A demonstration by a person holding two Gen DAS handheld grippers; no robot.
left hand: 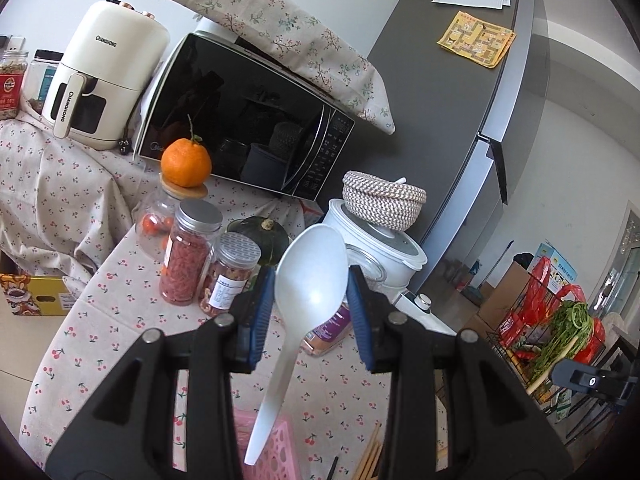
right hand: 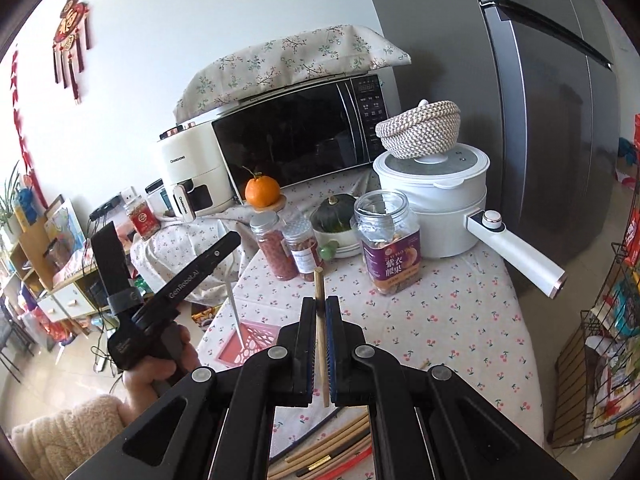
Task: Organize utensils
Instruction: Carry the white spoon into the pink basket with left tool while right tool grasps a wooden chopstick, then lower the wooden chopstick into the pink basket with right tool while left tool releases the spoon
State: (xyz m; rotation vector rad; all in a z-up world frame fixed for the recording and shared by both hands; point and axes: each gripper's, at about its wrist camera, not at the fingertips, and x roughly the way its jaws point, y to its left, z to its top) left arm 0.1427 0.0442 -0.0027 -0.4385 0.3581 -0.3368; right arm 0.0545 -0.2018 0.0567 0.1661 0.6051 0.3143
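Left wrist view: my left gripper [left hand: 311, 300] is clamped on the bowl of the white plastic spoon [left hand: 308, 280], handle hanging down over the pink basket [left hand: 276, 452] on the cherry-print tabletop [left hand: 120, 300]. Judgement: the handle tip is just above the basket rim, so I should lower straight down and keep the spoon vertical before letting go, so it drops in and does not catch the edge. Right wrist view: my right gripper [right hand: 320, 320] is closed on a single wooden chopstick [right hand: 321, 336], held upright between the pads. More chopsticks [right hand: 328, 452] lie loose on the tabletop below. The pink basket sits to the left, near the other handheld unit; best to wait until the spoon is in.
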